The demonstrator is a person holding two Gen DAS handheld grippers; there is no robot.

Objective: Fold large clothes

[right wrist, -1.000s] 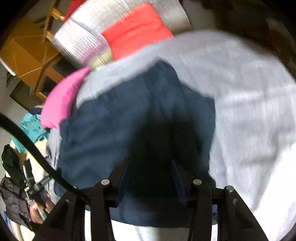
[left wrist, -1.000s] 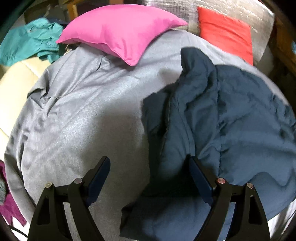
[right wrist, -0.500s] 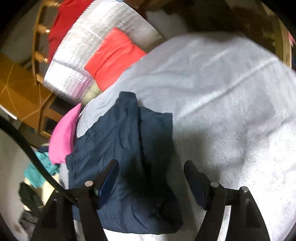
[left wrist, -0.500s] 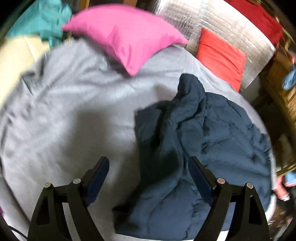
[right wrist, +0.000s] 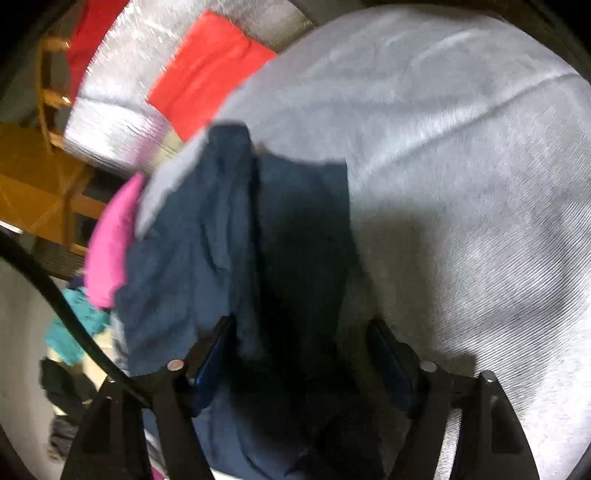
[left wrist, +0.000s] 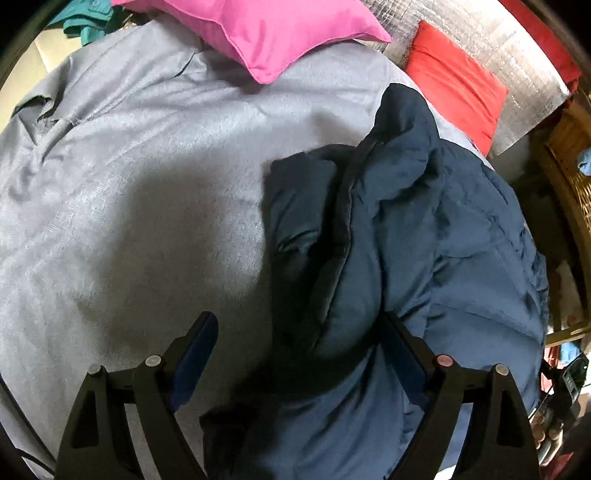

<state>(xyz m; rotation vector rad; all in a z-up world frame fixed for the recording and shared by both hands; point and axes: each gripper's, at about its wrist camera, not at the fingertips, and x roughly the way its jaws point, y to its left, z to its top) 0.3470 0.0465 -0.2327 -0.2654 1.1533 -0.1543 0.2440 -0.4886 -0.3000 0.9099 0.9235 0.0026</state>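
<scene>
1. Jacket (left wrist: 424,240) lies rumpled on the grey bed (left wrist: 129,184), long axis running near to far.
2. Left gripper (left wrist: 299,354) spread wide, empty, over its left edge.
3. Right gripper (right wrist: 299,350), jaws just closing, straddles its right edge without pinching.

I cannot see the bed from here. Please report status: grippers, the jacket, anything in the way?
Left gripper open, empty. Right gripper open, jaws just closing a little, nothing pinched. Navy jacket crumpled on grey bedsheet, unfolded. Pink pillow at the far end, clear of the jacket.
</scene>
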